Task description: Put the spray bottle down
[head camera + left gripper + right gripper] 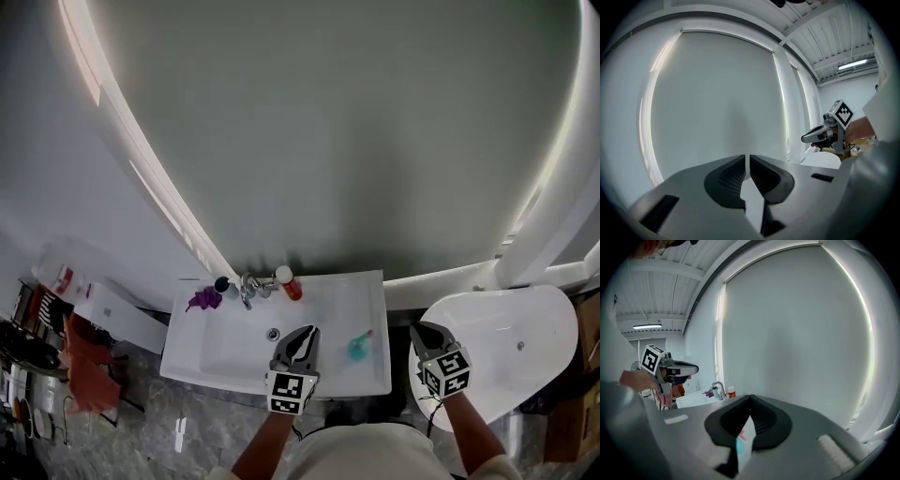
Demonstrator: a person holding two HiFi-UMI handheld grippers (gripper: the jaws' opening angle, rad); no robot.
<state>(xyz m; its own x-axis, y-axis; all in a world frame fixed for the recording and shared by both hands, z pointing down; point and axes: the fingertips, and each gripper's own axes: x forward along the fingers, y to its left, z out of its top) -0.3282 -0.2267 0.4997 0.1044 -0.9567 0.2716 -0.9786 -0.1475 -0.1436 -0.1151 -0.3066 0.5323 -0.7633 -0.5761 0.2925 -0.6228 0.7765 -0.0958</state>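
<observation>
No word, brand name or number can be read anywhere. The only signs are black square code patterns on the near left white cube (286, 392) and the near right white cube (445, 372). Print on the far small white bottle with a red label (289, 282) is too small to make out.

One teal plastic spray bottle (360, 346) is counted, one white rectangular washbasin (225, 358), one chrome tap (247, 285), one red bottle with a white cap (289, 282), one purple crumpled item (203, 300), one small dark cup (221, 284), one white oval tub (525, 319).

Small teal spray bottle (358, 347) with pinkish nozzle, apparently on its side, on the white basin's (375, 309) right ledge
</observation>
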